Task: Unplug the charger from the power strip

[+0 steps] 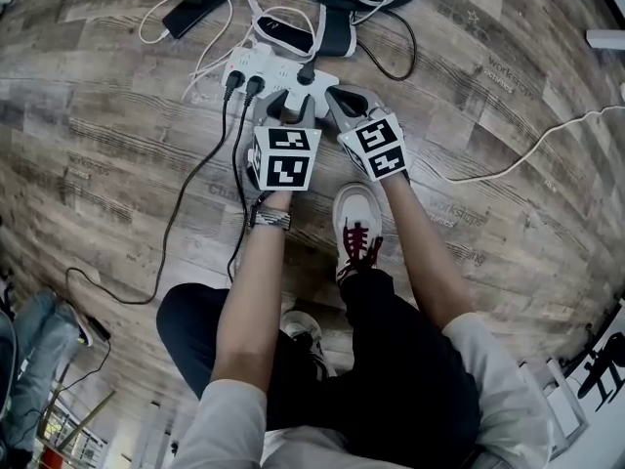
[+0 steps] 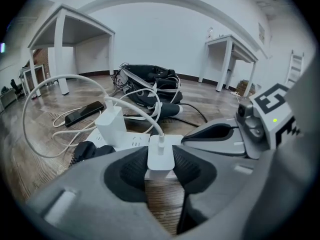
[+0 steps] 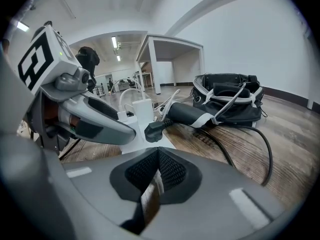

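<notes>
Extraction is hanging on a straight pull. Left gripper (image 2: pixel 161 168) is grasping the white charger (image 2: pixel 161 154), its jaws pressing on the block's two flat sides. The charger is sitting plugged into the near end of the power strip (image 2: pixel 131 141), which is lying on the wooden floor (image 1: pixel 508 164). Right gripper (image 3: pixel 158 170) is showing clenched jaws with nothing between them and is sitting at that same end of the strip, just beside the charger. Whether it is bearing down on the casing I cannot tell.

To my eye the strip is looking light enough to be lifting along with the charger. The clenched right jaws should therefore be pressing firmly on bare casing while the left is drawing the charger straight up off the socket face, without rocking it sideways. The pads should be gripping the charger's body only, since the white cable (image 2: pixel 134 109) is leaving its top and a tug there would be straining the connector. A taller white adapter (image 2: pixel 112 126) and black plugs (image 1: pixel 244 86) are standing further along the strip, so the pull needs keeping clear of them.
</notes>
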